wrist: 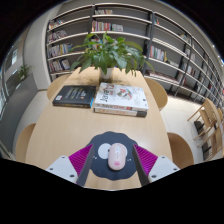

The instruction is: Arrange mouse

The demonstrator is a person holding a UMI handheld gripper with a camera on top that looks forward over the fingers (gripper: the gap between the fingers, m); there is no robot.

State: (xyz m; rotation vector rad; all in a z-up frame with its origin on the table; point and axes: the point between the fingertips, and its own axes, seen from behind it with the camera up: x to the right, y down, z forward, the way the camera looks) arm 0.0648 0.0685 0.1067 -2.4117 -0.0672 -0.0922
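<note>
A mouse (pixel 112 155) with a dark rounded body, a pink middle and white patches sits between my gripper's (pixel 112 160) two fingers. The magenta pads (pixel 86 158) press on both of its sides. It is held just above the near end of a long wooden table (pixel 70 125). The underside of the mouse is hidden.
Two books lie on the far half of the table: a dark one (pixel 74 95) at the left and a light one (pixel 121 98) at the right. A potted plant (pixel 107 52) stands behind them. Chairs (pixel 181 150) flank the table. Bookshelves (pixel 120 25) line the back wall.
</note>
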